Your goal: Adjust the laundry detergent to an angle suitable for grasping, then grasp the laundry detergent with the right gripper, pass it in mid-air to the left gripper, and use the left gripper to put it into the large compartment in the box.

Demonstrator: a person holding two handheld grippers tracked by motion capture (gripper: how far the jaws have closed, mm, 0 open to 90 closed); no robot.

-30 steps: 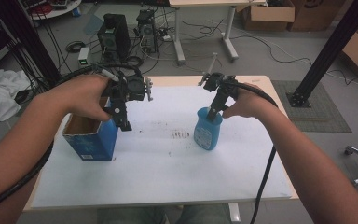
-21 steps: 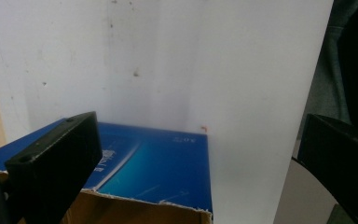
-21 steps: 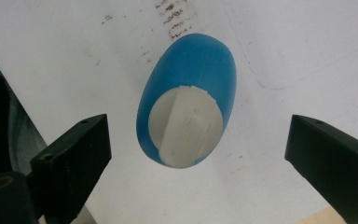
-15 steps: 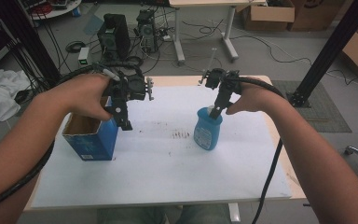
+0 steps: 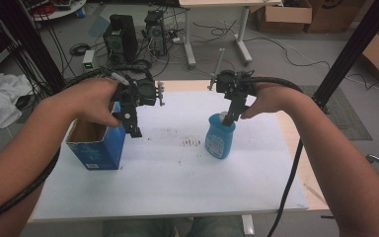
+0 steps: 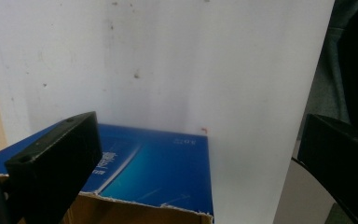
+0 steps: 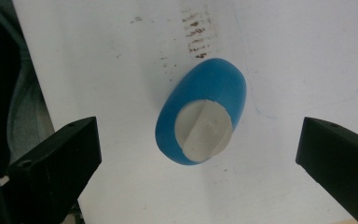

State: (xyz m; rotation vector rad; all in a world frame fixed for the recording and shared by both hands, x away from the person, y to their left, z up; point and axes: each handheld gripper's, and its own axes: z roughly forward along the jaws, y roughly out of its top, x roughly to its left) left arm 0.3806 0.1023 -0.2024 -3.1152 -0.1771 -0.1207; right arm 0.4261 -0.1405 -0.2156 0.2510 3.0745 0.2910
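Observation:
An open-topped blue cardboard box (image 5: 98,148) stands on the left of the white table (image 5: 168,182). My left gripper (image 5: 134,129) hovers at the box's right rim, open. In the left gripper view the box (image 6: 158,172) lies below the wide-apart jaws of the left gripper (image 6: 196,140). A blue bottle (image 5: 220,142) with a white cap stands upright right of centre. My right gripper (image 5: 228,117) hangs just above its cap, open. The right gripper view looks down on the bottle (image 7: 214,84) and its cap (image 7: 204,133), between the spread jaws of the right gripper (image 7: 198,140) and apart from them.
Brown smudges (image 5: 192,142) mark the sheet between box and bottle. A bare wooden strip (image 5: 296,148) runs along the table's right edge. Computer towers (image 5: 123,42), cables and cardboard boxes (image 5: 281,15) sit on the floor beyond. A black frame post (image 5: 348,54) slants at the right.

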